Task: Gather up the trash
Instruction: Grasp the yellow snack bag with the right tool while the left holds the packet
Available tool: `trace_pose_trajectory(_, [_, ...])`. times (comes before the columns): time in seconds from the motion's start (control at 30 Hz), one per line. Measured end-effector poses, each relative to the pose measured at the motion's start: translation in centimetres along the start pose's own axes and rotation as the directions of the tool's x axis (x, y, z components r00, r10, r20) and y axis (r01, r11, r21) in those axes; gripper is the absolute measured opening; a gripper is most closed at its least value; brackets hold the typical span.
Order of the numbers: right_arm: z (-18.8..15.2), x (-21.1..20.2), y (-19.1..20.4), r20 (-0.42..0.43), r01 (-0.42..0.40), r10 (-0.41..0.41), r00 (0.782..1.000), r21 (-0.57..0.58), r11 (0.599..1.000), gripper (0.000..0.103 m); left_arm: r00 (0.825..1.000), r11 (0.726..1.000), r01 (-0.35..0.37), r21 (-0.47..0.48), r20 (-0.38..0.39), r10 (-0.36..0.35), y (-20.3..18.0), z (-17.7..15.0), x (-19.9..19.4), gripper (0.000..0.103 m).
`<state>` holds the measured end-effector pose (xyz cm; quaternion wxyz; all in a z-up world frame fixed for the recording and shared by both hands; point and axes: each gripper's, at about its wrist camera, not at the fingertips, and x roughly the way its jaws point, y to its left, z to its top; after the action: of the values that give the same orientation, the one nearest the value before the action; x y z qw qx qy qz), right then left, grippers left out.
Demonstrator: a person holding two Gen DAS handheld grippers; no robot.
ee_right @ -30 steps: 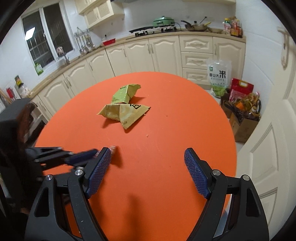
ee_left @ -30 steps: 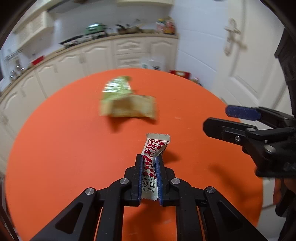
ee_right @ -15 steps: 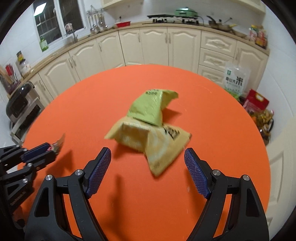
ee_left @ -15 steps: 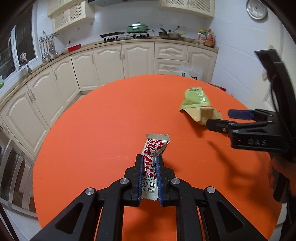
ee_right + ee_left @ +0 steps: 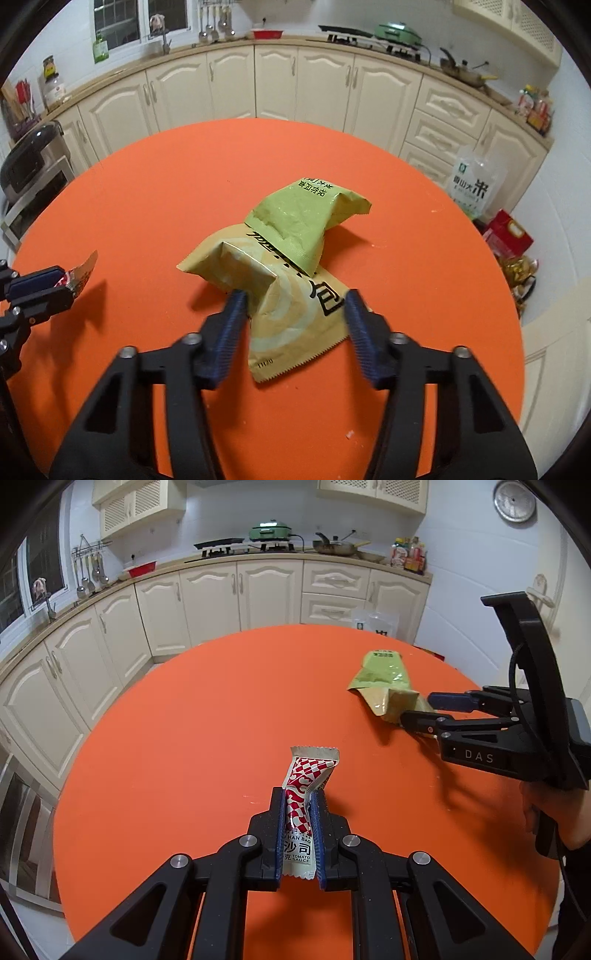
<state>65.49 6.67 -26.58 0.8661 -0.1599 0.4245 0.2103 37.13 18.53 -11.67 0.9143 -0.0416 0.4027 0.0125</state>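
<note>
- Left gripper (image 5: 299, 805): fingers drawn close together, blue pads pressed on both sides of a sauce packet (image 5: 304, 801), which stands up between them above the table.
- Right gripper (image 5: 293, 325): jaws spread wide, one finger on each side of the near end of the yellow bag (image 5: 280, 291), the left pad (image 5: 229, 332) touching it.
- A hand (image 5: 554, 812) grips the right gripper's handle.

Cream kitchen cabinets (image 5: 325, 85), a green cooker (image 5: 271, 530), a rice bag (image 5: 474, 188) on the floor.
</note>
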Motion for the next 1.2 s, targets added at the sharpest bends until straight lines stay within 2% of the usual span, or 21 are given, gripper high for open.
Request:
trace_pose_trajectory(0.13, [-0.4, -1.1, 0.8, 0.015, 0.002, -0.002, 1.000, -0.017, 1.000, 0.029, 1.000, 1.000, 0.006, 0.006, 0.001, -0.006, -0.5, -0.3, -0.6, 0.010])
trace_pose_trajectory(0.2, [-0.8, -1.9, 0.7, 0.026, -0.039, 0.039, 0.999, 0.014, 0.999, 0.025, 1.000, 1.000, 0.006, 0.006, 0.001, -0.006, -0.8, -0.3, -1.0, 0.010])
trace_pose_trajectory(0.27, [-1.3, -2.8, 0.3, 0.039, -0.067, 0.065, 0.997, 0.035, 0.997, 0.014, 1.000, 1.000, 0.009, 0.011, 0.004, -0.009, -1.1, -0.3, -1.6, 0.010])
trace_pose_trajectory(0.33, [-2.2, -3.6, 0.1, 0.042, -0.104, 0.102, 0.994, 0.052, 0.993, 0.009, 1.000, 1.000, 0.010, 0.017, 0.005, -0.010, -1.4, -0.5, -2.0, 0.010])
trace_pose_trajectory(0.53, [-5.2, -6.5, -0.1, 0.053, -0.159, 0.156, 0.986, 0.075, 0.984, 0.005, 1.000, 0.999, 0.023, 0.024, 0.015, -0.023, -1.9, -1.5, -3.9, 0.010])
trace_pose_trajectory(0.7, [-7.8, -8.4, 1.0, 0.048, -0.146, 0.143, 0.989, 0.073, 0.987, 0.005, 0.999, 0.999, 0.032, 0.033, 0.006, -0.032, -1.7, -3.1, -5.2, 0.010])
trace_pose_trajectory(0.77, [-8.3, -8.6, 1.6, 0.038, -0.110, 0.108, 0.993, 0.048, 0.993, 0.010, 1.000, 0.999, 0.031, 0.034, 0.003, -0.031, -1.5, -3.7, -5.8, 0.010])
trace_pose_trajectory(0.8, [-8.4, -8.7, 1.9, 0.031, -0.118, 0.117, 0.993, 0.035, 0.992, 0.012, 1.000, 0.999, 0.031, 0.035, 0.002, -0.031, -1.6, -3.8, -6.1, 0.010])
trace_pose_trajectory(0.83, [-8.4, -9.0, 2.3, 0.031, -0.123, 0.122, 0.992, 0.012, 0.992, 0.020, 0.999, 0.999, 0.032, 0.035, 0.002, -0.032, -1.5, -3.8, -6.4, 0.010])
trace_pose_trajectory(0.9, [-7.7, -9.2, 3.3, 0.022, -0.097, 0.099, 0.995, -0.059, 0.994, 0.042, 1.000, 0.999, 0.030, 0.035, 0.005, -0.030, -1.5, -4.5, -7.2, 0.010])
trace_pose_trajectory(0.93, [-7.5, -9.2, 3.9, 0.016, -0.064, 0.066, 0.998, -0.103, 0.993, 0.058, 1.000, 0.999, 0.029, 0.034, 0.005, -0.029, -1.4, -4.6, -7.4, 0.010])
trace_pose_trajectory(0.97, [-7.2, -9.2, 4.5, 0.016, -0.027, 0.030, 0.999, -0.149, 0.988, 0.061, 1.000, 0.999, 0.029, 0.035, 0.003, -0.029, -1.2, -4.8, -7.6, 0.010])
trace_pose_trajectory(1.07, [-5.8, -8.6, 5.4, 0.006, -0.005, 0.007, 1.000, -0.218, 0.976, 0.060, 1.000, 0.999, 0.028, 0.029, 0.002, -0.028, -1.4, -5.0, -8.0, 0.010])
trace_pose_trajectory(1.13, [-4.9, -7.6, 5.5, -0.016, -0.025, 0.022, 1.000, -0.234, 0.972, 0.061, 1.000, 0.999, 0.030, 0.026, 0.001, -0.030, -1.4, -4.9, -8.0, 0.010])
trace_pose_trajectory(1.2, [-4.2, -6.5, 5.5, -0.039, -0.079, 0.072, 0.997, -0.234, 0.969, 0.061, 1.000, 0.999, 0.031, 0.021, 0.001, -0.031, -1.1, -4.9, -8.1, 0.010])
